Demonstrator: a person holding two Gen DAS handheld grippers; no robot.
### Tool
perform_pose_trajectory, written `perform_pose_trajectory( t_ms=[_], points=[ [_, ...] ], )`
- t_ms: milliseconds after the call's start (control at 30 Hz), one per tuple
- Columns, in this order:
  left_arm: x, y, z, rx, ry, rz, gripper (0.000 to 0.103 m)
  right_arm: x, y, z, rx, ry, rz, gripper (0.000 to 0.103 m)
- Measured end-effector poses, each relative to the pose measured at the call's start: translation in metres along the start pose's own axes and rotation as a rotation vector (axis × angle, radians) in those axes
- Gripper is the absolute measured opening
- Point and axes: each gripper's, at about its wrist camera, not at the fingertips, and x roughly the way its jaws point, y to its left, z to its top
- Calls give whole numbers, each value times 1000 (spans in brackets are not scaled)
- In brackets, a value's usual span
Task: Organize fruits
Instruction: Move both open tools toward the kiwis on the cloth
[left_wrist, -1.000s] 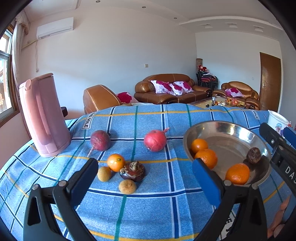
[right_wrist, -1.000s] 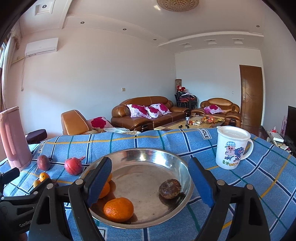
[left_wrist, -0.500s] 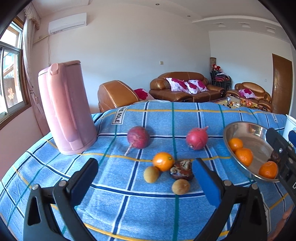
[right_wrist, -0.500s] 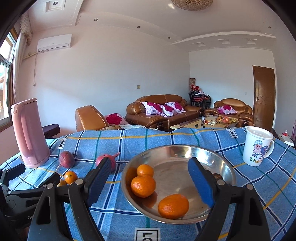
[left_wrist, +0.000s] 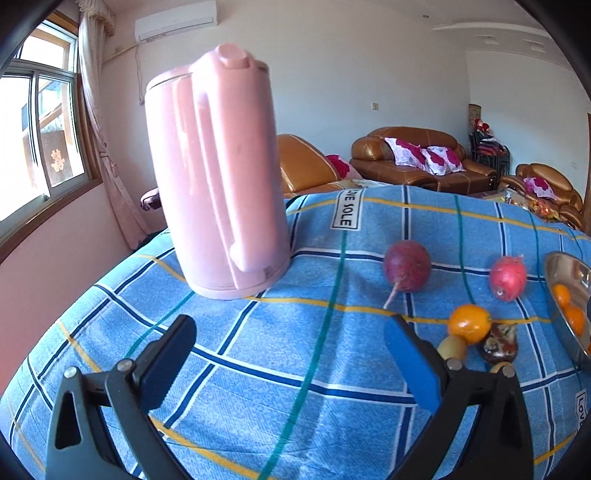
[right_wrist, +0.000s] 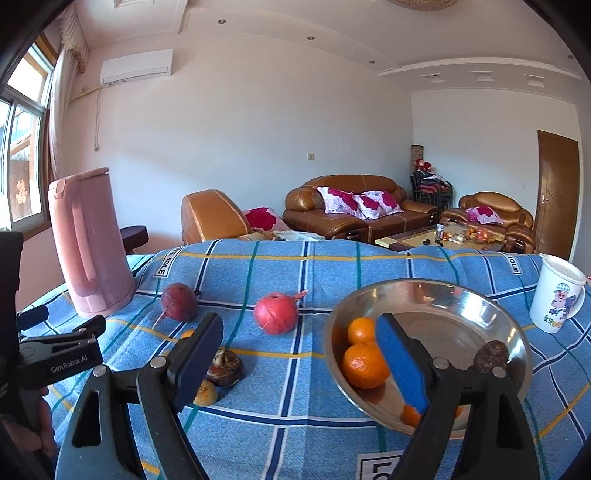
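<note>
- Tools first: my left tool (left_wrist: 288, 354) and right tool (right_wrist: 301, 349) both hang released, nothing between the jaws.
- Loose fruit just right of my left tool, orange (left_wrist: 469, 323) included; I could knock one rolling.
- Farther right, the bowl (right_wrist: 461, 295) holds oranges.
- Beyond, the pink kettle (left_wrist: 218, 173) could tip if clipped.

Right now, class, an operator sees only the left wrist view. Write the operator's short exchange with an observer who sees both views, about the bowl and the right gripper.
Operator: I see only the edge of the steel bowl. What is in it besides oranges?
Observer: A dark brown fruit lies at its right side.
Operator: Anything past the bowl?
Observer: A white mug stands upright to its right, not touching.
Operator: The right gripper?
Observer: Open, nothing between its jaws.
</note>
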Motion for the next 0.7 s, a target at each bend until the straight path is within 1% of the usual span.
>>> perform_pose_trajectory(
  t_ms=[67, 200, 233, 300, 333, 367, 433, 533, 567, 600, 700],
  points=[
    [6, 7, 1, -14, 19, 7, 103, 6, 8, -1, -30, 38, 48, 86],
    [16, 13, 1, -23, 62, 6, 103, 22, 25, -5, -71, 146, 125, 85],
    [16, 13, 1, -20, 68, 11, 103, 27, 30, -7, -78, 179, 144, 84],
    [18, 11, 0, -9, 79, 16, 103, 39, 38, -11, -99, 254, 177, 68],
    [19, 11, 0, -3, 83, 13, 103, 45, 43, -14, -115, 295, 186, 57],
    [19, 10, 0, 3, 85, 12, 103, 51, 48, -17, -129, 336, 196, 52],
    [18, 8, -1, 11, 86, 8, 103, 61, 54, -23, -141, 400, 209, 51],
    [18, 7, -1, 19, 89, 1, 103, 74, 57, -29, -121, 475, 224, 51],
    [18, 7, -1, 20, 89, -3, 103, 77, 56, -30, -113, 489, 229, 51],
    [17, 6, -1, 21, 88, -6, 103, 76, 56, -29, -109, 482, 227, 50],
    [16, 5, -1, 28, 85, -25, 103, 74, 54, -27, -98, 482, 231, 35]
  ],
)
